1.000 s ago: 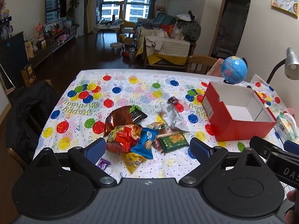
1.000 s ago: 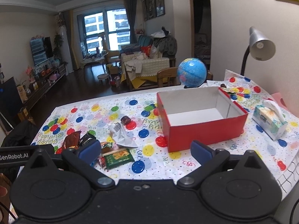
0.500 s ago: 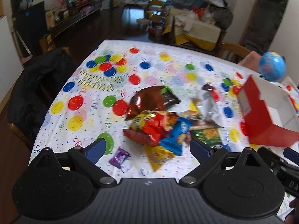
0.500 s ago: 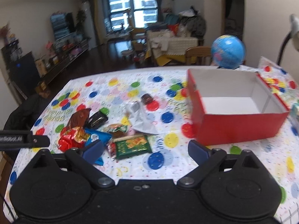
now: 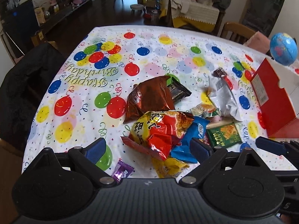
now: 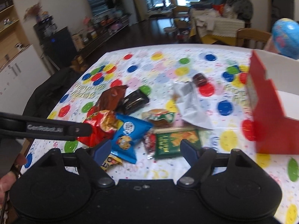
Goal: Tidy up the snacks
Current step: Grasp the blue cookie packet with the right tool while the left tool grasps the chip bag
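While both of my claws hang above the near edge of the balloon-print tablecloth (image 5: 78, 93), the snacks lie in one loose heap at its middle, and I place everything from the big red-and-yellow chip bag (image 5: 158, 130) in that heap. My left gripper (image 5: 149, 149) is spread wide with nothing between its blue pads, which frame that chip bag from the near side without touching it. My right gripper (image 6: 143, 149) has just been narrowing its jaws, yet they are still apart and hold nothing; in its view the blue cookie packet (image 6: 127, 134) and the green cracker packet (image 6: 175, 141) sit in the gap past the pads. Behind the chip bag lies a shiny brown bag (image 5: 149, 97) partly covering a black packet (image 5: 177, 91). To the right of the chip bag come the blue cookie packet, then the green cracker packet, with a silver wrapper (image 5: 226, 100) beyond them. A yellow packet (image 5: 168, 166) pokes out from under the chip bag's near edge, and a small purple candy (image 5: 122, 171) lies to the near left. Well to the right of the chip bag stands the open red box (image 5: 269, 100), a blue globe (image 5: 283, 49) behind it.
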